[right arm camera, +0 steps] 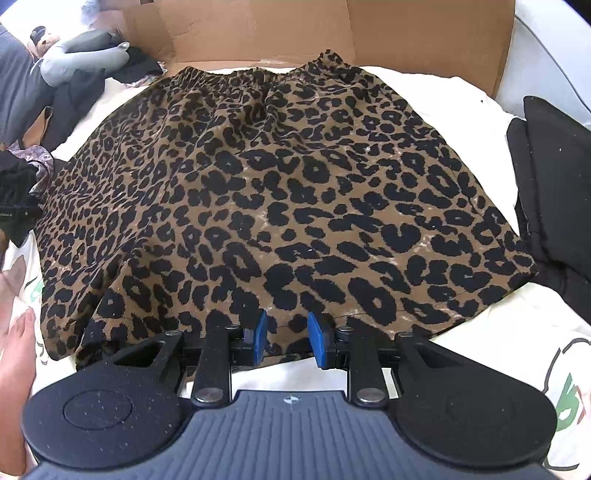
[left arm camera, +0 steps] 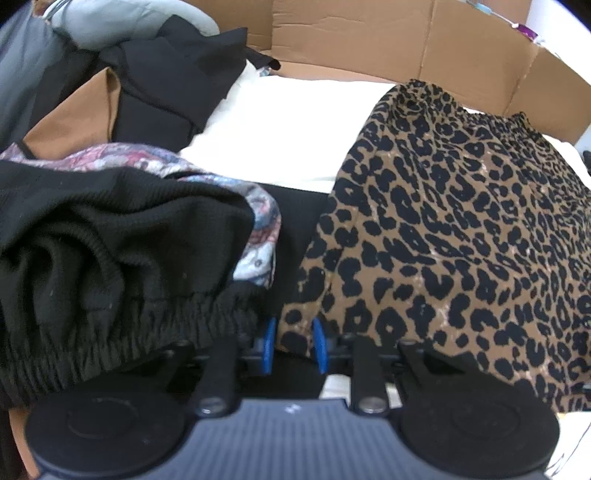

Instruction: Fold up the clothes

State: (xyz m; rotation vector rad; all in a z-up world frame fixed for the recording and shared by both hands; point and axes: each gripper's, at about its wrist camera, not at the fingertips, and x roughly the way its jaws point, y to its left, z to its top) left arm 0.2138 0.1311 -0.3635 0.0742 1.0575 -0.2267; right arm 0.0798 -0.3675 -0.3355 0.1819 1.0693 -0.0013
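A leopard-print skirt (right arm camera: pixel 277 184) lies spread flat on a white sheet (left arm camera: pixel 288 122), its elastic waistband at the far side. My right gripper (right arm camera: pixel 288 338) sits at the middle of the near hem, jaws apart, with the hem edge in the gap and the blue pads (right arm camera: pixel 260 332) not pressing on it. In the left wrist view the skirt (left arm camera: pixel 461 229) fills the right half. My left gripper (left arm camera: pixel 294 341) is at the skirt's near left corner, with a fold of leopard cloth between its blue pads (left arm camera: pixel 319 343) and a gap still showing.
A black ribbed garment (left arm camera: pixel 110 258) over a floral cloth (left arm camera: pixel 258 221) crowds the left gripper's left side. More dark and grey clothes (right arm camera: pixel 81 55) are heaped at far left. Folded black clothing (right arm camera: pixel 554 184) lies right of the skirt. Cardboard walls (right arm camera: pixel 258 26) stand behind. A hand (right arm camera: pixel 14 350) shows at lower left.
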